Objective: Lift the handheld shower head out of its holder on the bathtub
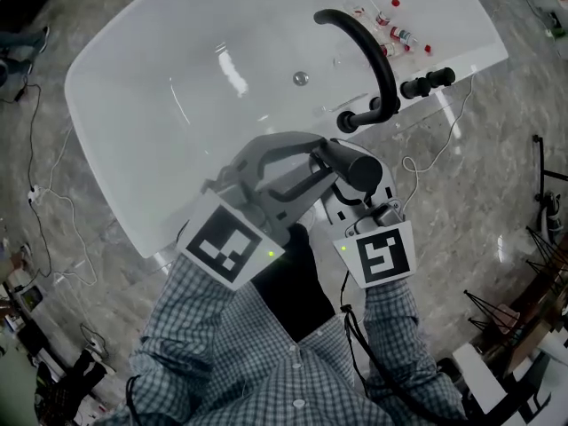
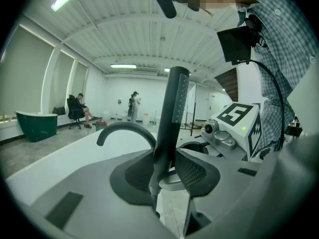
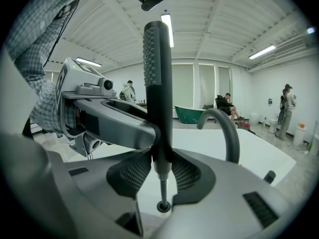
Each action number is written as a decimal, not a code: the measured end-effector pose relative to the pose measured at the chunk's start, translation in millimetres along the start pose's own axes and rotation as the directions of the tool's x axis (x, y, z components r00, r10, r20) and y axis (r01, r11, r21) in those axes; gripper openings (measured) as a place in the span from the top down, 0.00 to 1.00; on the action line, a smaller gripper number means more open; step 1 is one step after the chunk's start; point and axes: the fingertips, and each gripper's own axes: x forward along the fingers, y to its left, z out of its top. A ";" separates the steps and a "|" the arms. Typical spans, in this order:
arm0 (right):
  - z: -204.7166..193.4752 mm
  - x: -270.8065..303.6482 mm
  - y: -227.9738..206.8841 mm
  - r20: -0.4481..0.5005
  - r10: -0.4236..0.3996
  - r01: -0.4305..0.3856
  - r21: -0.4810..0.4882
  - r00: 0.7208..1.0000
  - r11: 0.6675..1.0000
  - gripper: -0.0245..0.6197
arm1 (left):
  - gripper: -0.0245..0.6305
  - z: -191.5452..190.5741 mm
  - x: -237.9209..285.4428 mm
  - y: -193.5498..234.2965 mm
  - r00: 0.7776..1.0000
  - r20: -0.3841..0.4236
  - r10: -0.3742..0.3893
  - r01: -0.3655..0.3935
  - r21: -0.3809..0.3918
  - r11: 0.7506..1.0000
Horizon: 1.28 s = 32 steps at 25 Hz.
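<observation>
right now you're pinching the shower head [image 3: 158, 83] with both grippers, the left gripper [image 2: 167, 166] and the right gripper [image 3: 160, 169] each pressing its pads on it as it's standing upright over the tub [image 1: 133, 105] near its rim. the black spout [image 1: 368, 51] is arching just beyond it, and small bottles [image 1: 395, 25] are sitting on the rim past that. only the gripper views are showing a green tub [image 3: 192, 114] and people [image 2: 79, 111] far back in the room.

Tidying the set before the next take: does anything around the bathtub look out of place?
Small red-capped bottles lie scattered on the bathtub rim by the faucet, some apparently on their sides. The shower head stands upright in the left claw and right claw.
</observation>
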 end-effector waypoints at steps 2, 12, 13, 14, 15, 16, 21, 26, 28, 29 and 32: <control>12.6 -2.7 -0.4 0.011 -0.002 0.002 -0.002 1.000 1.000 0.76 | 0.75 11.6 -4.5 1.0 1.000 0.010 0.002 -0.002 0.010 1.000; 79.9 -23.7 4.3 0.060 -0.001 0.002 -0.016 0.998 1.000 0.77 | 0.76 73.1 -34.2 -0.1 0.998 0.066 0.017 -0.019 0.019 1.000; 87.4 -27.0 5.2 0.067 0.000 0.001 -0.019 0.998 1.000 0.77 | 0.76 80.0 -37.7 -1.3 0.997 0.071 0.021 -0.022 0.020 1.000; 95.1 -30.4 6.1 0.075 0.001 0.001 -0.024 0.997 1.000 0.77 | 0.76 87.0 -41.1 -2.5 0.997 0.077 0.025 -0.026 0.022 0.999; 103.0 -33.6 7.0 0.086 0.002 0.001 -0.030 0.996 1.000 0.77 | 0.76 93.7 -44.3 -3.6 0.996 0.081 0.027 -0.030 0.026 0.999; 110.9 -36.6 7.7 0.098 0.002 0.002 -0.034 0.995 0.999 0.77 | 0.76 100.1 -47.3 -4.6 0.996 0.082 0.029 -0.032 0.032 0.999; 147.4 -50.4 9.0 0.137 0.000 0.007 -0.046 0.991 0.999 0.77 | 0.76 131.7 -60.7 -6.7 0.994 0.099 0.041 -0.044 0.030 0.999; 184.6 -65.2 10.3 0.172 -0.010 0.024 -0.076 0.985 0.997 0.77 | 0.76 166.8 -75.7 -10.7 0.989 0.142 0.039 -0.045 0.040 0.998; 200.0 -69.8 10.8 0.190 -0.017 0.034 -0.087 0.982 0.996 0.77 | 0.76 181.3 -82.5 -11.3 0.987 0.157 0.035 -0.045 0.061 0.997; 207.2 -72.1 11.2 0.198 -0.021 0.039 -0.087 0.980 0.995 0.77 | 0.76 188.0 -85.7 -11.7 0.986 0.163 0.033 -0.045 0.065 0.997; 225.5 -80.5 12.6 0.213 -0.031 0.049 -0.077 0.977 0.996 0.77 | 0.76 206.5 -94.4 -14.7 0.984 0.173 0.031 -0.045 0.079 0.996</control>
